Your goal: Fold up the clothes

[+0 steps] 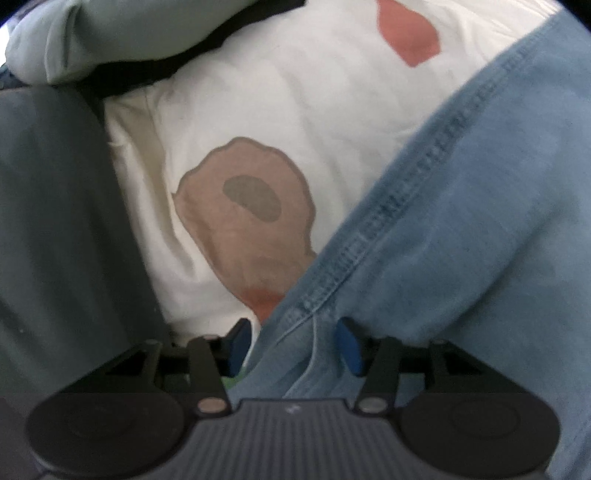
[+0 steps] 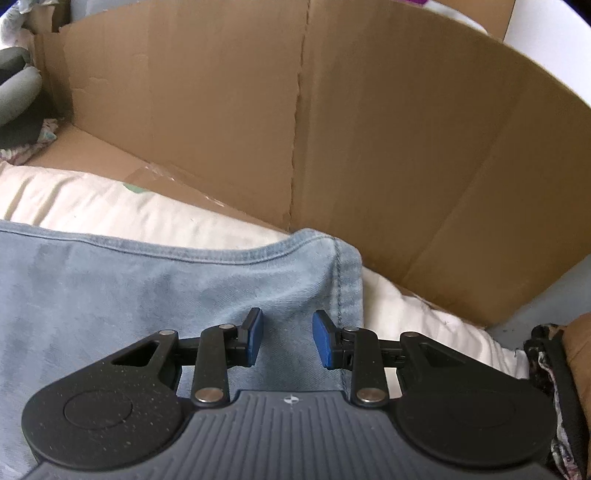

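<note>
Light blue denim jeans (image 1: pixel 461 221) lie over a white cloth printed with brown and red shapes (image 1: pixel 295 110). In the left wrist view a stitched seam runs diagonally down to my left gripper (image 1: pixel 292 343). Its blue pads (image 1: pixel 349 345) stand apart, with the denim edge loose between them. In the right wrist view the jeans' hemmed corner (image 2: pixel 332 251) rests on the white cloth (image 2: pixel 110 203). My right gripper (image 2: pixel 288 338) hovers just over the denim (image 2: pixel 147 280) near that corner. Its jaws are partly apart and I see no fold pinched between them.
A large open cardboard box (image 2: pixel 369 129) stands right behind the white cloth. Grey-green fabric (image 1: pixel 55 221) fills the left of the left wrist view, with a pale green cushion (image 1: pixel 110 33) above it. Grey rounded items (image 2: pixel 14 88) sit far left, patterned fabric (image 2: pixel 546 354) at the right edge.
</note>
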{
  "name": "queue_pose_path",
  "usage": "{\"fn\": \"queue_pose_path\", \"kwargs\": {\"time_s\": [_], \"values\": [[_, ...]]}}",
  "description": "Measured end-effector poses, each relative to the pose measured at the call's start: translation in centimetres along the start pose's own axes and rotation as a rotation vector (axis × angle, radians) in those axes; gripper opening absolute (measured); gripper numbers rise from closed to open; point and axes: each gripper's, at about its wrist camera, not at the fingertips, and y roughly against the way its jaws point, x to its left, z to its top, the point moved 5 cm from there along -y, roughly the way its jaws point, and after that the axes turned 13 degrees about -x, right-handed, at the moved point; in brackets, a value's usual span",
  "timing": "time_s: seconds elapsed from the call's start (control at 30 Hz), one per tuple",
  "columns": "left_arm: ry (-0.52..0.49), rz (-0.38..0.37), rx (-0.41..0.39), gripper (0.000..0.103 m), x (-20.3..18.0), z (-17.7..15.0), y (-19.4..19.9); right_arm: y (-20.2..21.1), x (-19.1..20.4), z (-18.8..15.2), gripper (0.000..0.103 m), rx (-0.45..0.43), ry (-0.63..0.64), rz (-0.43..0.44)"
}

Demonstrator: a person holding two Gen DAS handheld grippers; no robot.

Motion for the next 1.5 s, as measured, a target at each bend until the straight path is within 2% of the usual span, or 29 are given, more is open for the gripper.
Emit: {"fn": "queue_pose_path", "kwargs": {"time_s": [0.07, 0.13, 0.23, 0.4, 0.47, 0.57, 0.7, 0.77, 0.93, 1.13, 1.3, 1.37, 1.5], "values": [[0.020, 0.003, -0.012, 0.052, 0.1, 0.1, -0.2, -0.2, -0.2, -0.3, 0.036, 0.010, -0.007, -0.005], [0.033, 0.005, -0.027, 0.030, 0.0, 0.1, -0.3, -0.3, -0.5, -0.5, 0.036, 0.019, -0.017, -0.009], [-0.030, 0.037, -0.049, 0.020, -0.9, -0.2, 0.1, -0.5, -0.5, -0.9, 0.036, 0.023, -0.018, -0.015], [0.007, 0.070, -0.095, 0.015, 0.2, -0.3, 1.5, -0.3, -0.4, -1.1, 0.036, 0.020, -0.008, -0.021], [-0.011, 0.087, -0.112, 0.014, 0.2, -0.4, 2.1, -0.1, -0.5, -1.1, 0.036, 0.020, -0.002, -0.024], [0.019, 0.116, -0.124, 0.014, 0.3, -0.4, 2.1, 0.0, -0.9, -1.0, 0.036, 0.017, 0.001, -0.040], [0.033, 0.172, -0.087, 0.015, -1.0, 0.0, 0.2, -0.1, -1.8, -1.6, 0.037, 0.040, -0.033, -0.055], [0.032, 0.189, -0.075, 0.016, -1.2, 0.3, 0.1, -0.3, -2.1, -1.9, 0.041, 0.045, -0.038, -0.059], [0.067, 0.162, -0.135, 0.020, -0.1, 0.8, 2.6, 0.0, -2.7, -1.6, 0.043, 0.031, -0.049, -0.067], [0.048, 0.117, -0.209, 0.022, -0.8, 3.5, 4.6, 0.0, -3.0, -0.2, 0.044, -0.019, -0.092, -0.033], [0.017, 0.055, -0.252, 0.032, -3.9, 5.2, 5.1, -0.5, -6.0, 1.7, 0.044, -0.091, -0.279, -0.057], [-0.002, 0.035, -0.256, 0.032, -5.6, 6.1, 4.7, -1.3, -7.1, 1.8, 0.044, -0.088, -0.360, -0.050], [-0.039, 0.004, -0.258, 0.035, -6.9, 6.8, 2.9, -2.8, -7.4, 1.8, 0.044, -0.066, -0.410, -0.013]]}}
